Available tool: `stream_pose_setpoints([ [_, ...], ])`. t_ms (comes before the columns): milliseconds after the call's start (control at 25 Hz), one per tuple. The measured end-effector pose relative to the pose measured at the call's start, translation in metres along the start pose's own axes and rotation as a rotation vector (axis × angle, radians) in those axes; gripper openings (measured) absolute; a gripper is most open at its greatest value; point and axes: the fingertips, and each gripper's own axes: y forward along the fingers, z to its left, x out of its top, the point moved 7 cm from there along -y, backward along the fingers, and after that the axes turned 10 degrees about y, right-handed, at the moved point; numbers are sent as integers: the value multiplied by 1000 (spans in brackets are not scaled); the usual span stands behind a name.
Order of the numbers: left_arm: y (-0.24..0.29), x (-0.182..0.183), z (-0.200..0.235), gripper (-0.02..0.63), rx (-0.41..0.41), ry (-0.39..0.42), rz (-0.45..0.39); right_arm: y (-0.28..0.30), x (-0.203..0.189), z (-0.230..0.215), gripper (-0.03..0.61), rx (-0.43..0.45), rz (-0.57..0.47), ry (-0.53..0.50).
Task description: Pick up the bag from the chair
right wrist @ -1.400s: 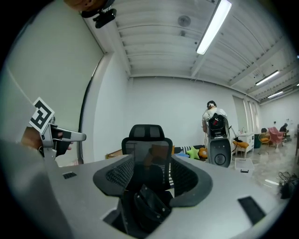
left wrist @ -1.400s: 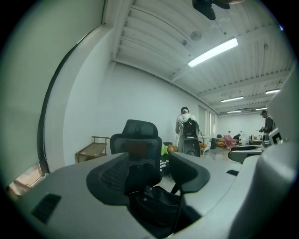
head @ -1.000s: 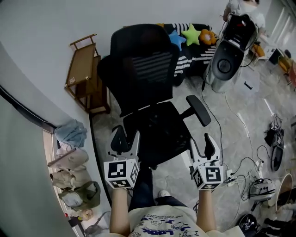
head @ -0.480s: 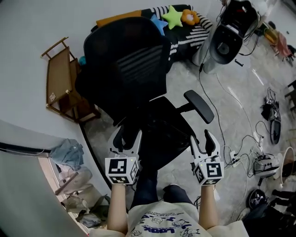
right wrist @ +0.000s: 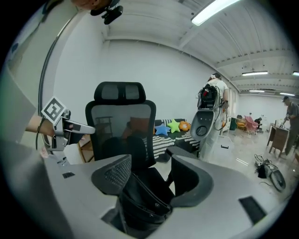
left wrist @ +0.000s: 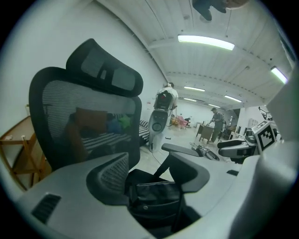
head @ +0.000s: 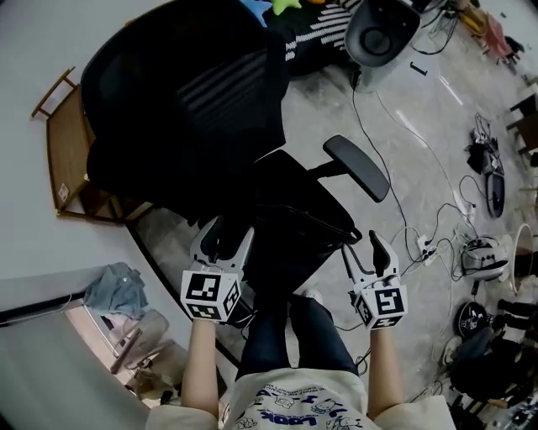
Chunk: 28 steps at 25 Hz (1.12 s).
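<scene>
- Since a second ago the head camera has swung in over the chair [head: 193,101]: its backrest now fills the upper left, and the striped sofa [head: 324,29] has slid up to the top edge, where it is cut off
- Both grippers have kept their place low in the frame, the left gripper [head: 225,243] and the right gripper [head: 361,250], and now sit at the front of the seat
- I see the left fingers [left wrist: 110,175] wide apart and holding nothing; the bag [left wrist: 154,195] lies on the seat and shows through the gap, beyond them and untouched
- The right fingers [right wrist: 114,175] are likewise spread and empty, with the same bag beyond them
- From the head view I can hardly tell the black bag from the black seat; only one edge stands out
- The print on the shirt [head: 294,407] is too small for me to read; the gripper cubes show only square marker patterns
- An armrest [head: 357,168] juts out at the seat's right side
- A wooden rack [head: 63,159] stands left of the chair, a dark machine [head: 382,25] sits at the top, and cables [head: 424,246] trail over the floor on the right
- Far back in the room a person [left wrist: 215,122] stands, too small to make out further
</scene>
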Motion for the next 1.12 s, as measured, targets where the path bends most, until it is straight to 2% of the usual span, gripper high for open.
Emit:
stream_pose_setpoints([
  [160, 26, -20, 3, 279, -75, 37, 38, 13, -24, -11, 288, 4, 57, 8],
  [560, 72, -71, 10, 279, -126, 77, 164, 47, -77, -41, 296, 17, 180, 25],
  [720, 91, -95, 12, 281, -158, 59, 198, 61, -97, -56, 296, 25, 223, 25],
  [920, 118, -132, 18, 295, -252, 58, 231, 82, -126, -64, 296, 40, 270, 37],
  [1120, 144, -160, 23, 298, -270, 32, 262, 94, -149, -72, 296, 67, 304, 26],
])
